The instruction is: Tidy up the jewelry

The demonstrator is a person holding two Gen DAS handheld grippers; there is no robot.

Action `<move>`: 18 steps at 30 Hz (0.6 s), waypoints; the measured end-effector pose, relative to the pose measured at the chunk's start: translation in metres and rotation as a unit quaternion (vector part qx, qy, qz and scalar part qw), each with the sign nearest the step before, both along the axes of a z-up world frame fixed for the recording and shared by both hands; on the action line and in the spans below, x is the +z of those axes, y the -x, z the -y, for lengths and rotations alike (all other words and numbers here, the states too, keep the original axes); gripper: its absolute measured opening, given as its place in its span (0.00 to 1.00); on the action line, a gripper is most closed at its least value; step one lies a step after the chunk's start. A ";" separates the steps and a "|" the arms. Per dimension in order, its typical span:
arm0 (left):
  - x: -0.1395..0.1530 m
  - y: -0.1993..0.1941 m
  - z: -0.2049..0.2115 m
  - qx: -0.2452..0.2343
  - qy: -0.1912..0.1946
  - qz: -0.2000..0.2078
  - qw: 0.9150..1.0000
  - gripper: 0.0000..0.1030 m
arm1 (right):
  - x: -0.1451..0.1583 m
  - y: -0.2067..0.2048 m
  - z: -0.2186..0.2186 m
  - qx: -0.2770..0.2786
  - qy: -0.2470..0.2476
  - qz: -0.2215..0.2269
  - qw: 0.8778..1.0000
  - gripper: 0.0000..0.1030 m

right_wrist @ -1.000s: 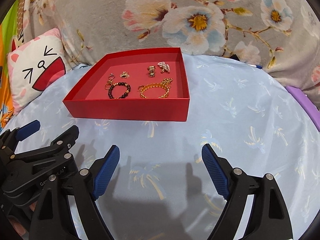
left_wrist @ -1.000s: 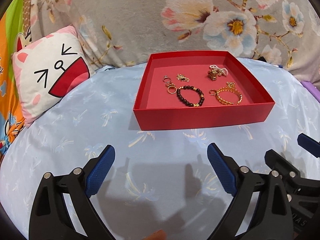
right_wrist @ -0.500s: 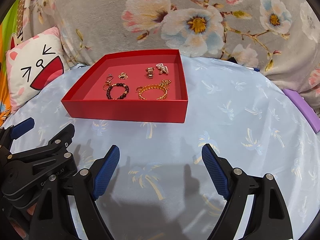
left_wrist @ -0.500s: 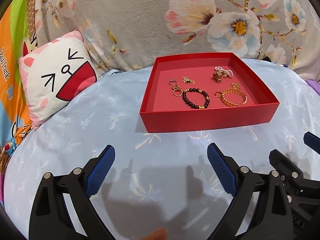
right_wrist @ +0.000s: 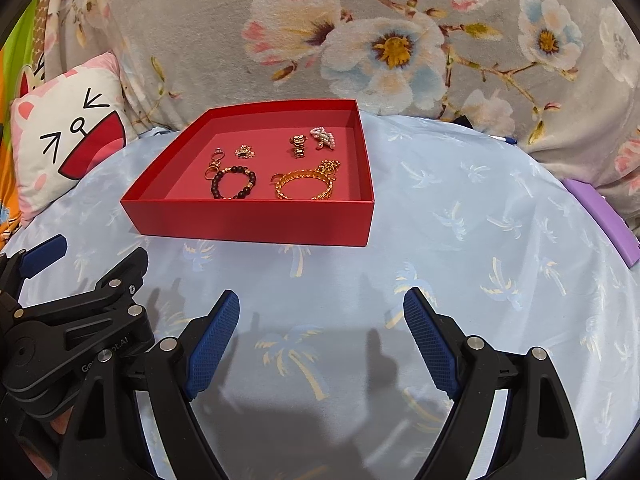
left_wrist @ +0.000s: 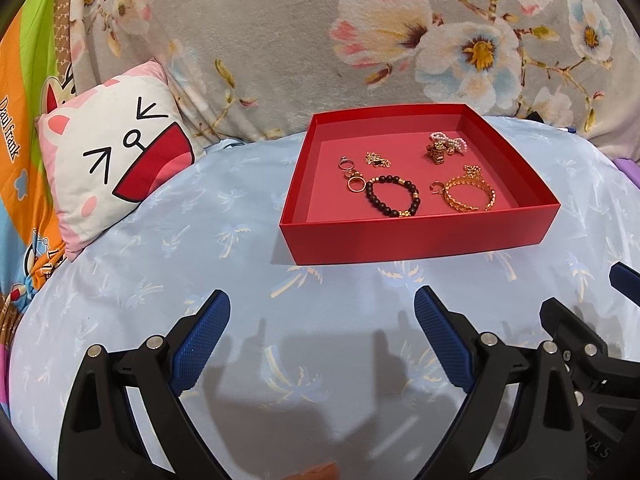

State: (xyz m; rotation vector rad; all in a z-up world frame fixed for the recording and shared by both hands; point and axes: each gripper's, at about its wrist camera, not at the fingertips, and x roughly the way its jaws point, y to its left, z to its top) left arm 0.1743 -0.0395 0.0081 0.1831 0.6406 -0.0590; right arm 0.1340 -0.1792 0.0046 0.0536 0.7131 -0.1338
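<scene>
Left wrist view, left tool [left_wrist: 322,332] spread wide — empty, tilted down short of red tray [left_wrist: 416,242], right tool [right_wrist: 322,334] likewise spread — side by side

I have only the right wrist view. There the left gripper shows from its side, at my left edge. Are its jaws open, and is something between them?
Observer: Open. In the left wrist view only the blue sheet shows between the pads of the left gripper.
Operator: The wall of the red tray cuts off the near side of the black bead bracelet for me. Does it touch that wall?
Observer: No. From the left wrist its whole loop shows, with a strip of tray floor before the wall.
</scene>
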 end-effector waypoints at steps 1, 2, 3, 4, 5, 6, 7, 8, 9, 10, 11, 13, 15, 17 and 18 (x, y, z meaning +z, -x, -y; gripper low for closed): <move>0.000 0.000 0.000 0.000 0.000 0.000 1.000 0.88 | 0.000 0.000 0.000 0.000 0.000 0.000 1.000 0.80; 0.000 0.000 0.000 0.000 0.000 -0.001 1.000 0.88 | 0.000 0.000 0.000 0.000 0.000 0.000 1.000 0.80; 0.000 -0.001 0.000 -0.002 0.002 -0.003 1.000 0.88 | 0.000 0.000 0.000 0.000 0.000 0.000 1.000 0.80; -0.001 -0.001 -0.001 -0.003 0.003 -0.005 1.000 0.88 | 0.000 0.000 0.000 0.000 0.000 0.000 1.000 0.80; -0.001 -0.001 -0.001 -0.002 0.003 -0.005 1.000 0.88 | 0.000 0.000 0.000 0.000 0.000 0.000 1.000 0.80; -0.001 -0.001 -0.001 -0.002 0.003 -0.006 1.000 0.88 | 0.000 0.000 0.000 0.001 0.000 -0.001 1.000 0.80; -0.001 -0.001 -0.001 -0.002 0.003 -0.006 1.000 0.88 | 0.000 0.000 0.000 0.001 0.000 0.000 1.000 0.80; -0.001 -0.001 -0.001 -0.002 0.003 -0.006 1.000 0.88 | 0.000 0.000 0.000 0.001 0.000 0.000 1.000 0.80; -0.001 -0.001 -0.001 -0.003 0.004 -0.006 1.000 0.88 | 0.000 0.000 0.000 0.001 0.000 0.000 1.000 0.80; -0.001 -0.001 -0.001 -0.002 0.003 -0.006 1.000 0.88 | 0.000 0.000 0.000 0.001 0.000 0.000 1.000 0.80; -0.001 -0.001 -0.001 -0.002 0.003 -0.006 1.000 0.88 | 0.000 0.000 0.000 0.000 0.000 0.000 1.000 0.80; -0.001 -0.002 -0.001 -0.003 0.004 -0.007 1.000 0.88 | 0.000 0.000 0.000 0.001 0.001 0.000 1.000 0.80; -0.001 -0.002 -0.001 -0.003 0.002 -0.008 1.000 0.88 | 0.000 0.000 0.000 0.000 0.001 -0.001 1.000 0.80; -0.001 -0.002 -0.001 -0.001 0.000 -0.009 1.000 0.88 | 0.001 0.000 0.001 0.000 0.001 -0.002 1.000 0.80; -0.002 -0.002 -0.001 -0.001 0.000 -0.010 1.000 0.88 | 0.001 0.000 0.002 0.000 0.001 -0.002 1.000 0.80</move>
